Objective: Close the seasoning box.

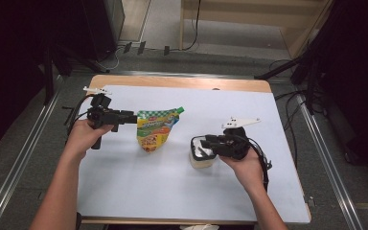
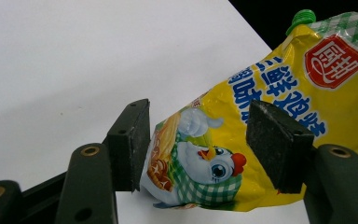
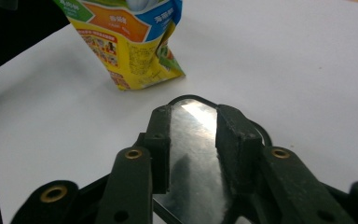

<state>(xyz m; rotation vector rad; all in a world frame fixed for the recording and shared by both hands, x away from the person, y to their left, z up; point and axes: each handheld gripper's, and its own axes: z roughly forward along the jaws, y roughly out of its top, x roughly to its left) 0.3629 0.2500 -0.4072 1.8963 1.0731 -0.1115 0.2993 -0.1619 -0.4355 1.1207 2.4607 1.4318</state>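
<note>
Left claw (image 2: 198, 144) squeezes my yellow pouch (image 1: 154, 129) upright, right claw (image 3: 193, 149) hovers part-open over the container (image 1: 202, 158); loose grip may drop it.

A wooden table (image 1: 182, 82) is carrying a white sheet (image 1: 182, 182) across nearly its whole top; a yellow seasoning pouch (image 1: 154, 130) and a pale lidded container (image 1: 201, 158) are standing on the sheet, near each other.

Yellow pouch (image 2: 279, 116) — green cap (image 2: 303, 17), green-checked corners, red logo — on a white mat (image 1: 172, 182).
</note>
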